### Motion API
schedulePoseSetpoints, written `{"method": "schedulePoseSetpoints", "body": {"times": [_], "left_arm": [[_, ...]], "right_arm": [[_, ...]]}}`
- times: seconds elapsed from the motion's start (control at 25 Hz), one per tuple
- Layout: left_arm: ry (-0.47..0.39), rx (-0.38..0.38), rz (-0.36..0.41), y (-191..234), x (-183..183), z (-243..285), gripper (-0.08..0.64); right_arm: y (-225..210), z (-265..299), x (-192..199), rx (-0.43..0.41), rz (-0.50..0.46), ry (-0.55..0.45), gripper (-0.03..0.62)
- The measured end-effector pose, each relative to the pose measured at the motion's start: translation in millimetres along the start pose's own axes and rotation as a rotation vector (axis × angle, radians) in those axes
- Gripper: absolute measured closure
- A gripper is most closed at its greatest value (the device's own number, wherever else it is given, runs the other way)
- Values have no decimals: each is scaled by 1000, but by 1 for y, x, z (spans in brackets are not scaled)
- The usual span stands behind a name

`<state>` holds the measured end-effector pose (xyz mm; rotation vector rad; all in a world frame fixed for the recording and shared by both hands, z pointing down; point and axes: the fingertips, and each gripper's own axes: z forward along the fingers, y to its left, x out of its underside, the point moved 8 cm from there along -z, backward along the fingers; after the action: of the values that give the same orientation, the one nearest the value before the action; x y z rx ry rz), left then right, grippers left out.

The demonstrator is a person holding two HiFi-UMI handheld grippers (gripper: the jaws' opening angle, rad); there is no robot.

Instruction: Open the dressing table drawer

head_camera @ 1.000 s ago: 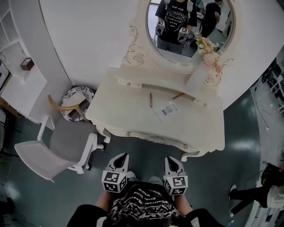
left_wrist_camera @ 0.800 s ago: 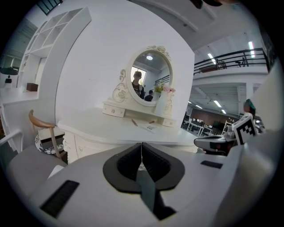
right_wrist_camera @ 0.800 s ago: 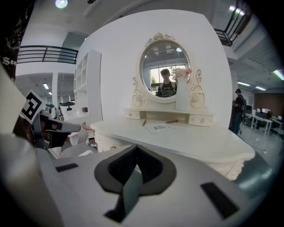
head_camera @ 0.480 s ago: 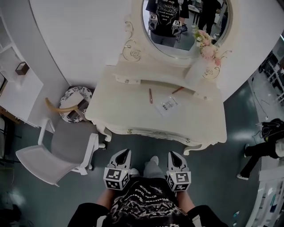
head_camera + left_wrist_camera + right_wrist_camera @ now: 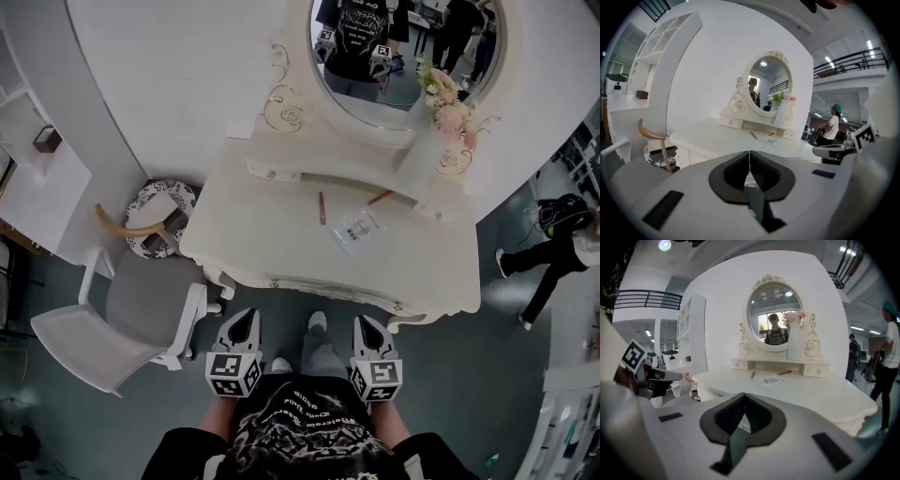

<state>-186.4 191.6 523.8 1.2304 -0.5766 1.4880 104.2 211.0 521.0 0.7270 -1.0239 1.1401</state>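
The cream dressing table (image 5: 281, 246) stands in front of me under an oval mirror (image 5: 403, 56). Its front drawer (image 5: 333, 292) is closed, with a small knob (image 5: 274, 282) near each end. Two little shelf drawers (image 5: 270, 174) (image 5: 437, 216) are closed too. My left gripper (image 5: 246, 321) and right gripper (image 5: 366, 325) hover side by side just short of the table's front edge, touching nothing. In the left gripper view the left gripper (image 5: 749, 153) is shut and empty. The right gripper (image 5: 743, 395) is also shut and empty, pointing at the table (image 5: 811, 392).
On the tabletop lie two pencils (image 5: 321, 208) (image 5: 379, 198) and a paper packet (image 5: 356, 230); a vase of flowers (image 5: 441, 108) stands by the mirror. A white chair (image 5: 131, 319) and a round patterned stool (image 5: 159, 220) sit at the left. A person (image 5: 553, 253) walks at the right.
Both grippers have drifted a little closer to the table's front, the left one slightly leftward. A person has walked into view at the right. The drawers stay closed.
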Motion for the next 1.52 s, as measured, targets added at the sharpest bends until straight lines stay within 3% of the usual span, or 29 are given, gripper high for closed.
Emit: {"method": "schedulePoseSetpoints", "body": {"times": [0.84,1.52], "left_arm": [[-7,-81,31,6,-50,90,541],[-115,-152,45,-13,-105,168,541]], "right_arm": [[-68,96,-52,-30,14,-22,581],[-145,163,-108,-82,-17,-118,581]]}}
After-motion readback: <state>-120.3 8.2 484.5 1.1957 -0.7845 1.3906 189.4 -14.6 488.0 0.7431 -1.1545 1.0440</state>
